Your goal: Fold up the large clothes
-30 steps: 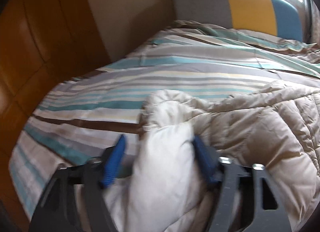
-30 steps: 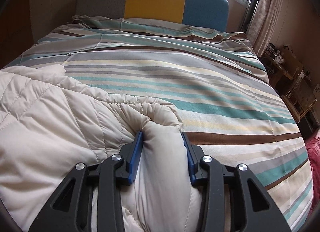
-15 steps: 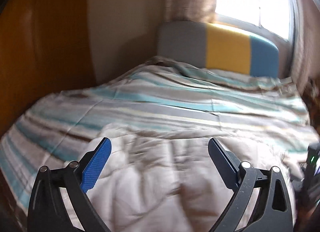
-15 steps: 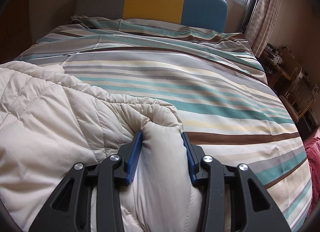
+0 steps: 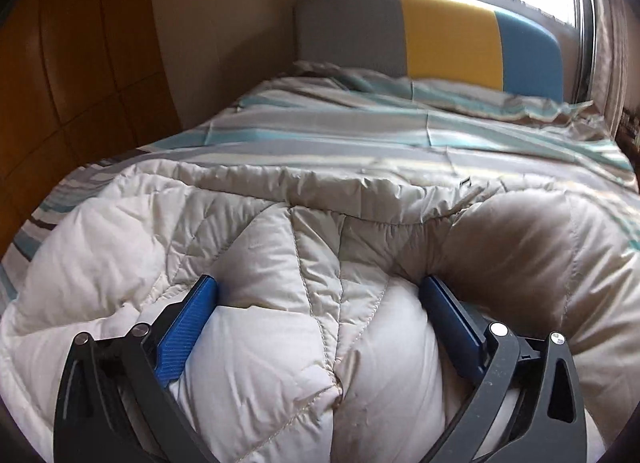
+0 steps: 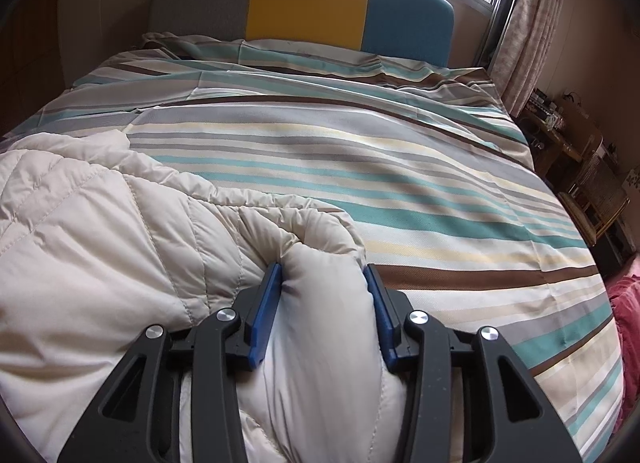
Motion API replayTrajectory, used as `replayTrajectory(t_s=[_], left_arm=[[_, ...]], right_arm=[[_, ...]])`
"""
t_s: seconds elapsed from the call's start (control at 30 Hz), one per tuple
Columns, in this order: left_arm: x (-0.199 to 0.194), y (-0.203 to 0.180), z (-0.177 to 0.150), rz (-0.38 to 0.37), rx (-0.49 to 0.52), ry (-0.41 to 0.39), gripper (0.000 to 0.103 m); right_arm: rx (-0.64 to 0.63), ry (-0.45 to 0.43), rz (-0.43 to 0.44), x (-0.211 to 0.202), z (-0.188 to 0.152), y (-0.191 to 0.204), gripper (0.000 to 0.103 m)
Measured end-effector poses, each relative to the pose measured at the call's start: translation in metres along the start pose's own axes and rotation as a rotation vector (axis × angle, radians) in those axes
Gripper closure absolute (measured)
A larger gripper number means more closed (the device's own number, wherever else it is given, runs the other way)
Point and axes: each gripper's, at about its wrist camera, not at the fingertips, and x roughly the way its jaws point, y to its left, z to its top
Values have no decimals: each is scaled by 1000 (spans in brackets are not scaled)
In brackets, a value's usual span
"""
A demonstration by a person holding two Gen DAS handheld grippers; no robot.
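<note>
Left wrist view: the left gripper (image 5: 318, 295) has just been opening and its jaws stand spread wide, with a fat bulge of the cream quilted coat (image 5: 312, 247) between them; the blue pads (image 5: 188, 327) sit against the puff on both sides but whether they actually press it is hard to tell, probably just straddling. The coat lies straight ahead and under the tool, its long axis running side to side across the near end of the striped bed cover (image 5: 360, 135). Its far folded edge runs across the middle of the picture; the near part is cut off by the frame. Right wrist view: the right gripper (image 6: 322, 287) is narrowed and pinching a rounded fold of the coat (image 6: 100, 231) at its right end; the jaws have eased open slightly but the pads dent the fabric. The coat spreads left from here, so the right hand has the firmer hold. Sleeves, collar and zip are not visible in either view.
</note>
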Motion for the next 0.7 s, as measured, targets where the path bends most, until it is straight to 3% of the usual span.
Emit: replayTrajectory(t_s=[0.13, 0.23, 0.4, 0.5, 0.7], left_arm=[[5, -3, -1, 10, 9, 16, 3], [3, -2, -1, 6, 4, 19, 3], [2, -1, 0, 7, 1, 14, 3], [0, 0, 1, 5, -3, 11, 3], [0, 5, -1, -15, -19, 7, 3]], right_arm=[[-33, -5, -28, -16, 8, 4, 50], [10, -109, -12, -55, 16, 3, 50], [59, -219, 150, -105, 28, 33, 47], [55, -168, 263, -94, 33, 60, 47], [31, -109, 223, -49, 19, 88, 47]])
